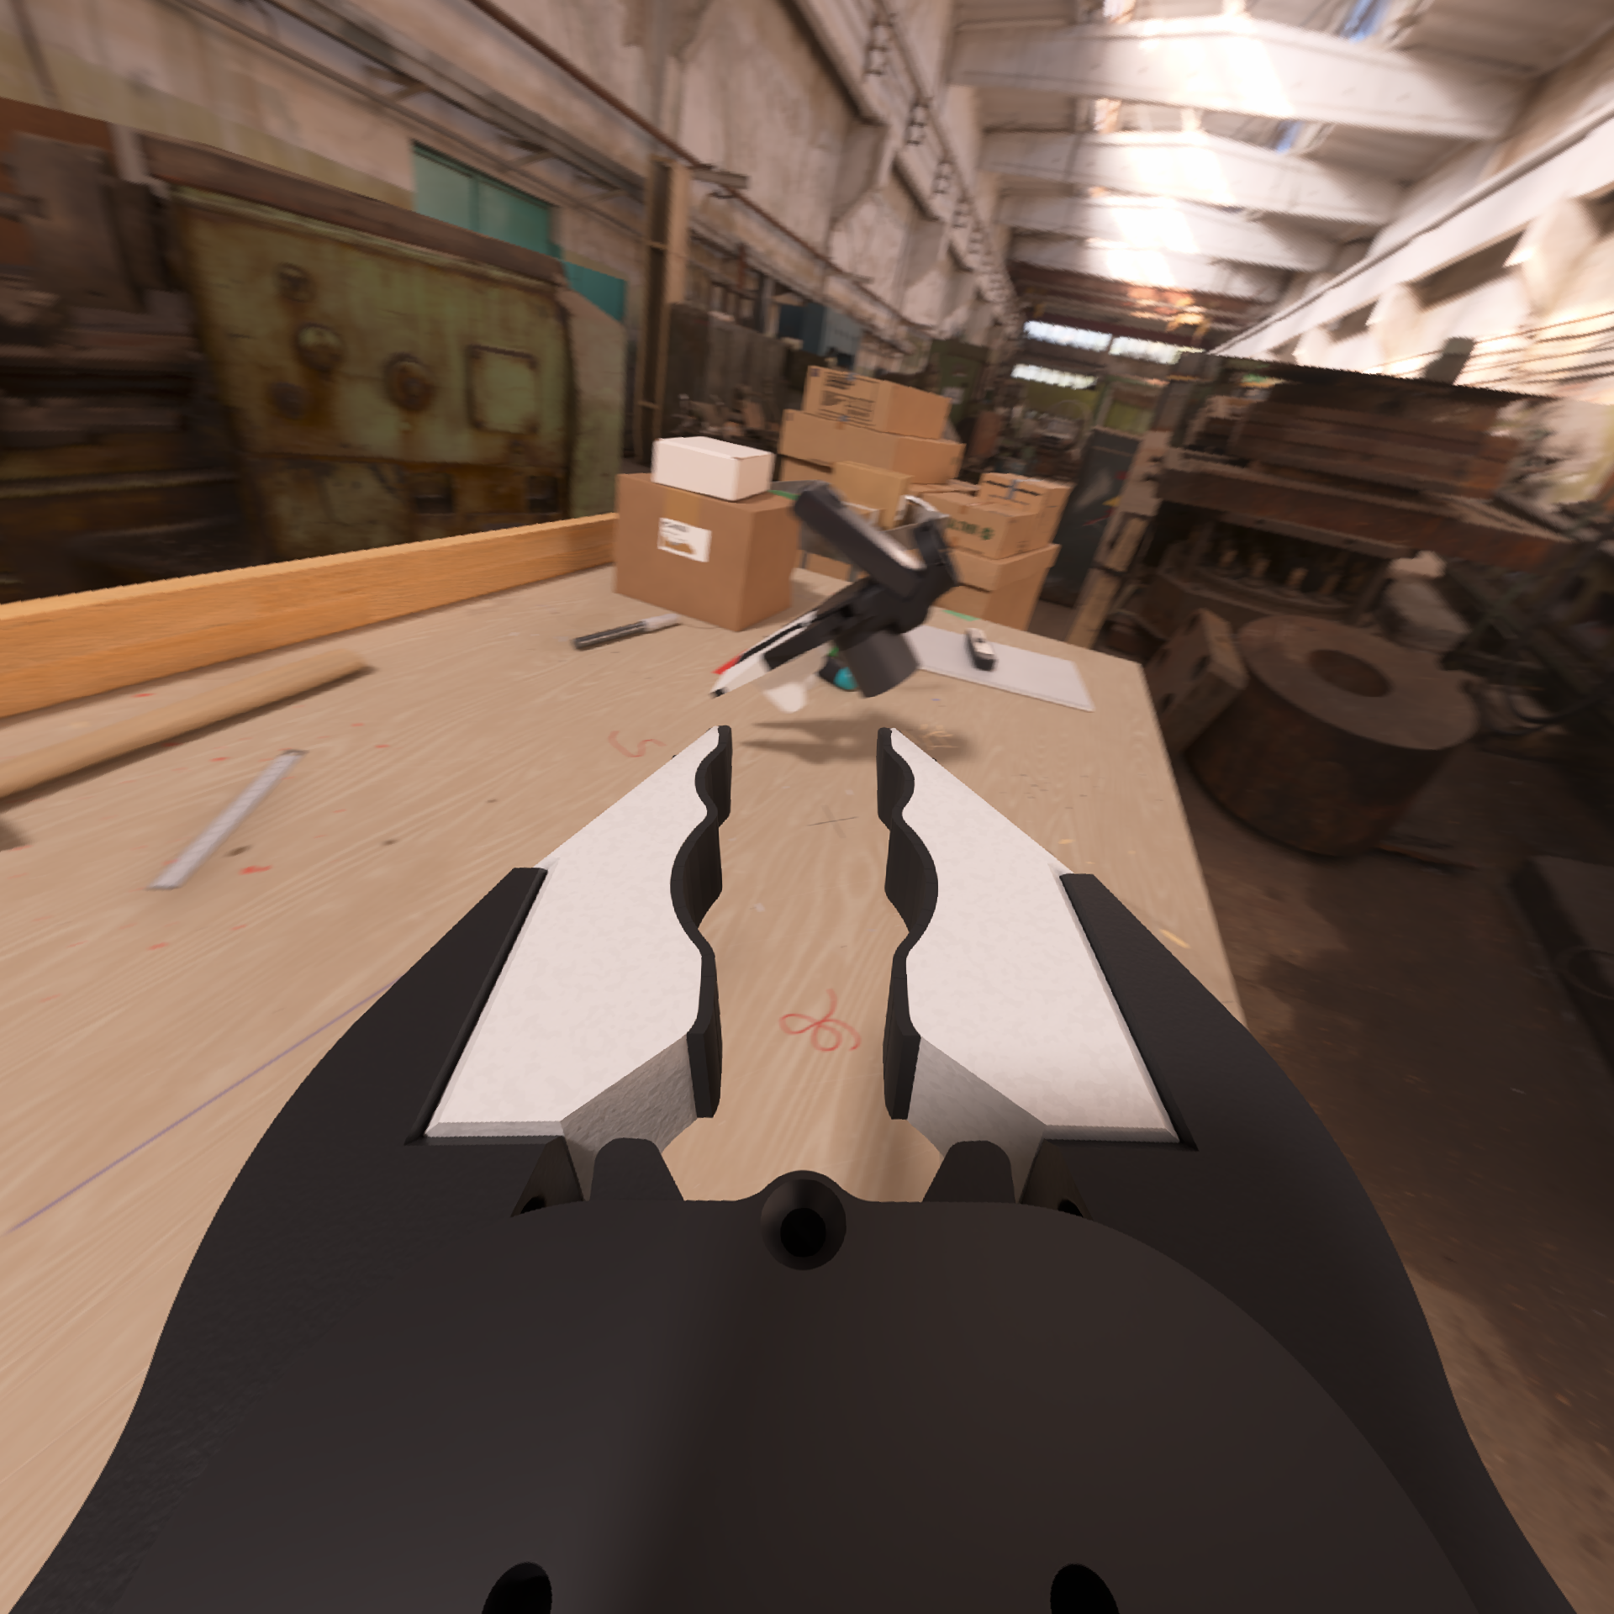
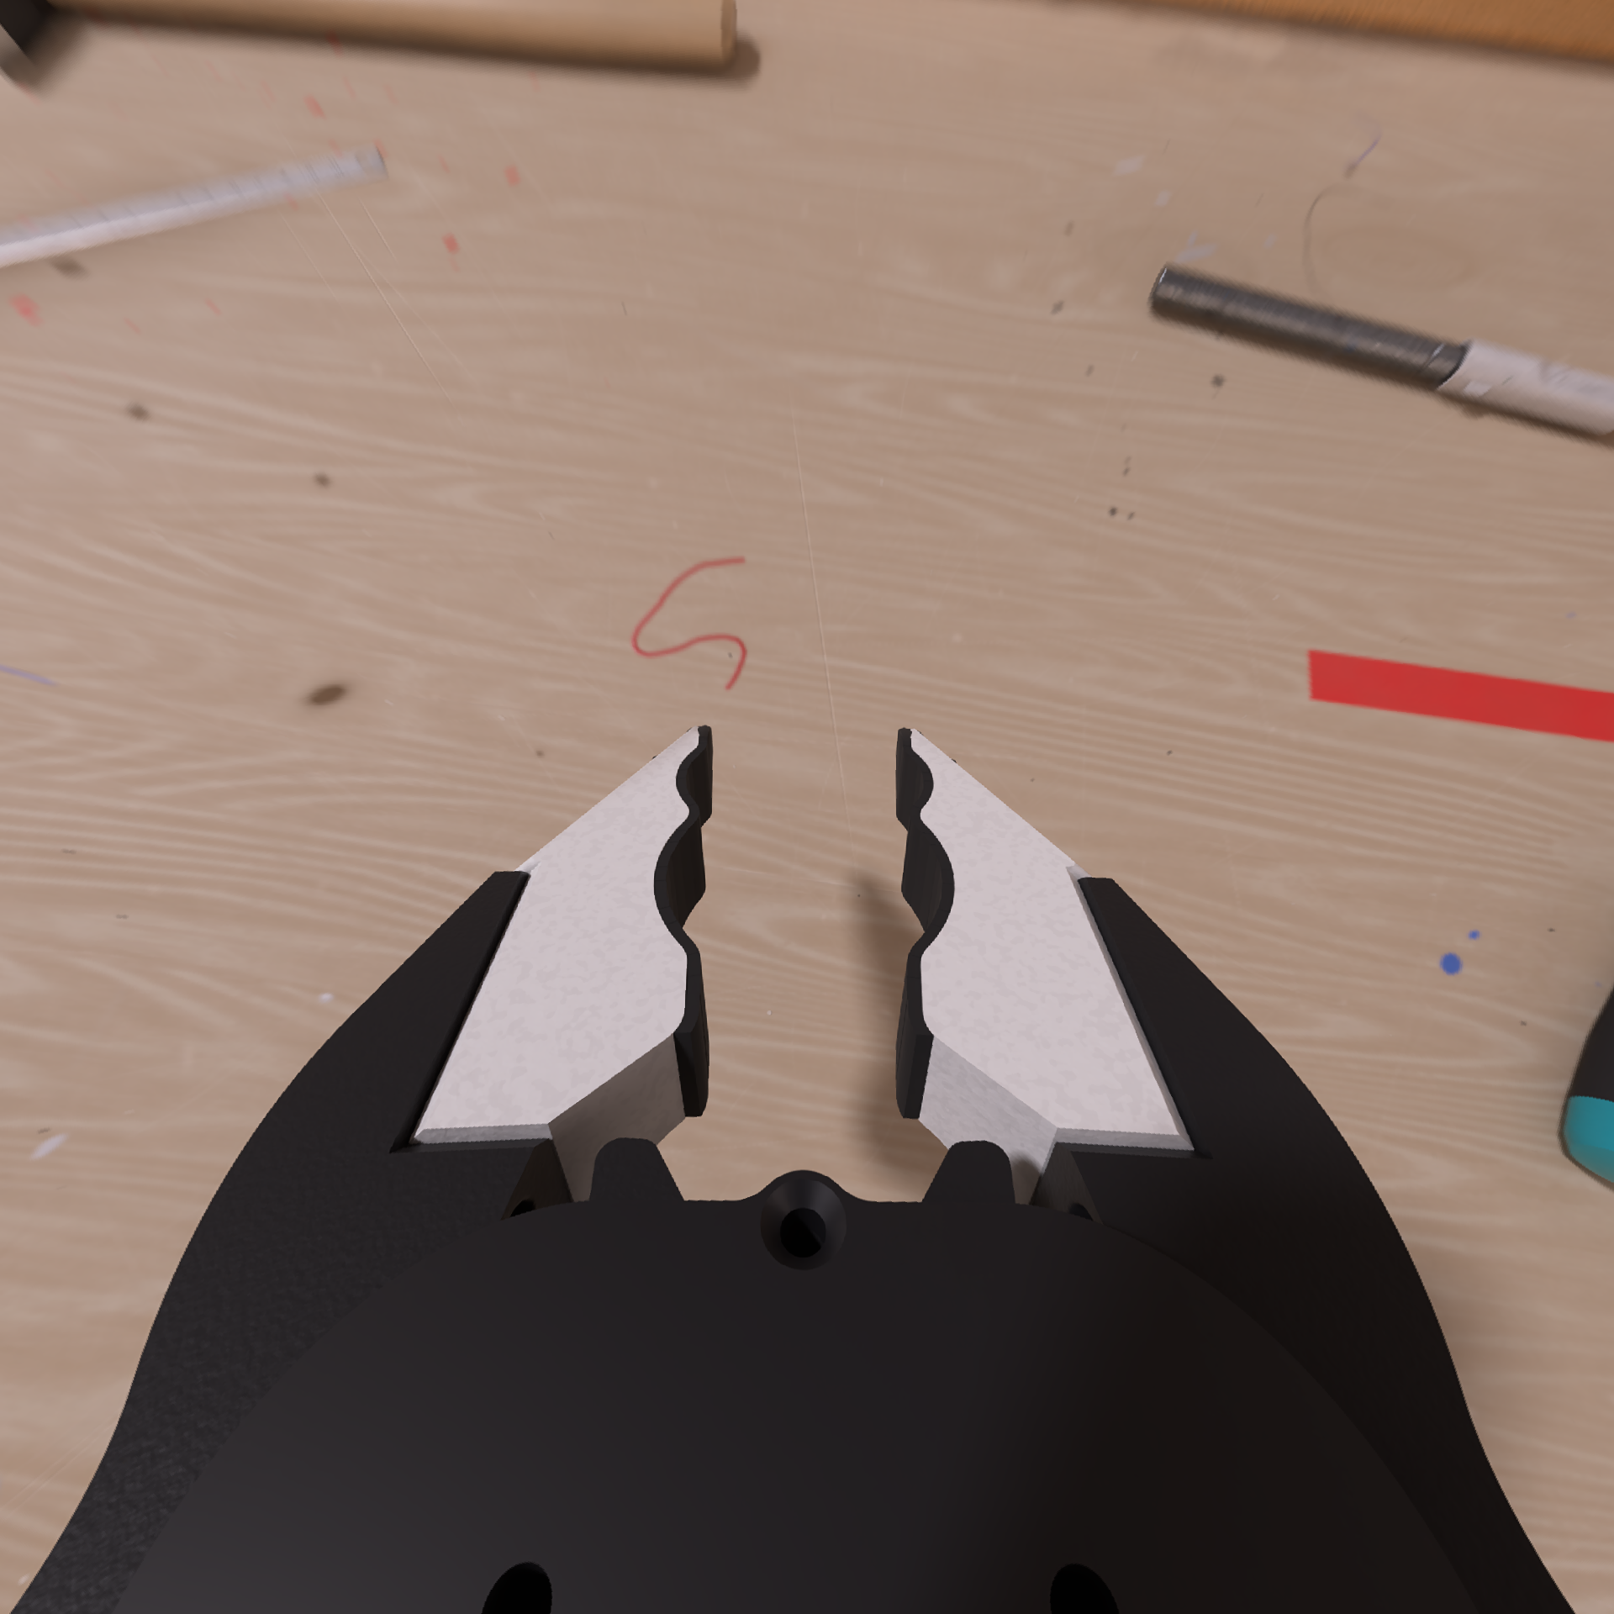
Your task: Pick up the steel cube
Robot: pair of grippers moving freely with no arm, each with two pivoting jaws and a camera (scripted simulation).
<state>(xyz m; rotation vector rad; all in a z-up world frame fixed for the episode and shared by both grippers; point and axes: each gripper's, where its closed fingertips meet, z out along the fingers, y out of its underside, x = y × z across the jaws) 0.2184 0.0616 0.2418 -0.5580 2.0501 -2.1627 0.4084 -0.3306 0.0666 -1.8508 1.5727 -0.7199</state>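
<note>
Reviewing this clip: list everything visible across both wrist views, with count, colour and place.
Steel cube: none visible in either view.
Table: one, pale wood grain, under everything.
Metal ruler: one, silver, left side of table.
Wooden dowel: one, tan, beyond the ruler.
Wooden beam: one, orange-brown, along the far table edge.
Marker: one, grey and white, lying on the table.
Red strip: one, flat on the table.
Cardboard boxes: several, brown, far end.
White box: one, on the nearest brown box.
Grey sheet: one, far right corner.
Left gripper: open, empty.
Right gripper: open, empty.
</note>
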